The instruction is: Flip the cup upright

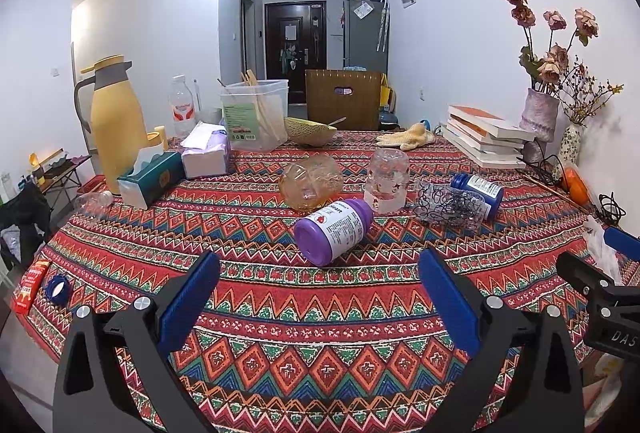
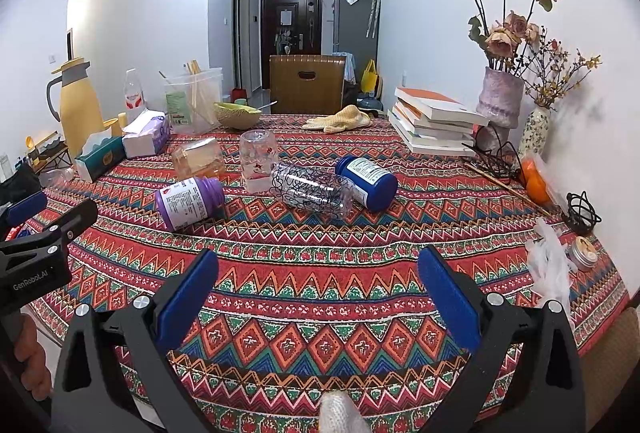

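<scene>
An amber glass cup [image 1: 310, 187] [image 2: 198, 159] lies on its side on the patterned tablecloth [image 1: 320, 333] [image 2: 320, 233]. Right of it a clear cup with cartoon prints [image 1: 387, 179] [image 2: 259, 161] stands on end; I cannot tell which end is up. My left gripper [image 1: 320, 273] is open and empty, near the table's front edge, well short of both cups. My right gripper [image 2: 318, 269] is also open and empty, farther right. Each gripper shows at the edge of the other's view.
A purple bottle [image 1: 334, 231] [image 2: 190, 201] lies in front of the cups. A clear jar of hair ties [image 1: 452, 203] [image 2: 312, 191] and a blue bottle [image 1: 478, 189] [image 2: 368, 181] lie to the right. Tissue boxes [image 1: 152, 179], a yellow jug [image 1: 116, 121], books [image 2: 432, 121] and vases [image 2: 500, 105] line the sides.
</scene>
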`<state>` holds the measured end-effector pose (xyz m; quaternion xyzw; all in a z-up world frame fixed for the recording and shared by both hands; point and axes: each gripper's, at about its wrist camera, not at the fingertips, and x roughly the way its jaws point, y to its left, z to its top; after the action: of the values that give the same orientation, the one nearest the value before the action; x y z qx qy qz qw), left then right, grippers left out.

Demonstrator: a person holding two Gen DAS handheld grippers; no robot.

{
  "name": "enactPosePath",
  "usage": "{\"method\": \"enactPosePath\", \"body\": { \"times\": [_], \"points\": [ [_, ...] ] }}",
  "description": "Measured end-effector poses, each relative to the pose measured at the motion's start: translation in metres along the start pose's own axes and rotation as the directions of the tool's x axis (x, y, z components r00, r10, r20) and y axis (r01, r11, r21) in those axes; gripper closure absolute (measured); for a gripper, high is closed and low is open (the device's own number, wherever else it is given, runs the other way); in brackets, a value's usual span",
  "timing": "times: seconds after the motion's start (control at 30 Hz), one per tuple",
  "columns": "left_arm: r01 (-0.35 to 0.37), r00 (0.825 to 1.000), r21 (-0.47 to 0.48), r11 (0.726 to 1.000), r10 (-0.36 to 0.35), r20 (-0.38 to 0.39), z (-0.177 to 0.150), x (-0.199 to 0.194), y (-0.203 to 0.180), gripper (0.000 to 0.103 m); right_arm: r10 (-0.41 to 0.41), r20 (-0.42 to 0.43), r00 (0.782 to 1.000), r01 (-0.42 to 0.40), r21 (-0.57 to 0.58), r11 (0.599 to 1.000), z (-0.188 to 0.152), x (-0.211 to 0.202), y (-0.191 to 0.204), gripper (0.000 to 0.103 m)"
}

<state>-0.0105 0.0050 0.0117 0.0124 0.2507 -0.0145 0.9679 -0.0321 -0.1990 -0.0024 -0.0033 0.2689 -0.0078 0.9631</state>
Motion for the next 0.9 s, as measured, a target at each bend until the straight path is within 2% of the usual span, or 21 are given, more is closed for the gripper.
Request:
{"method": "enactPosePath", "body": {
  "times": [0.4, 0.9],
  "points": [
    [-0.003, 1.0, 0.003, 1.0, 0.003, 0.005, 0.002, 0.0, 0.002, 0.007, -0.001, 0.003, 1.0, 0.001, -0.005, 1.0, 0.001, 0.0, 0.001, 0.007],
    [-0.024, 1.0, 0.079, 0.997, 0.024, 0.009, 0.022, 0.009, 0.006, 0.007, 0.004, -0.001, 1.0, -0.004, -0.028, 1.0, 0.013, 0.011, 0.005, 0.007]
  ]
}}
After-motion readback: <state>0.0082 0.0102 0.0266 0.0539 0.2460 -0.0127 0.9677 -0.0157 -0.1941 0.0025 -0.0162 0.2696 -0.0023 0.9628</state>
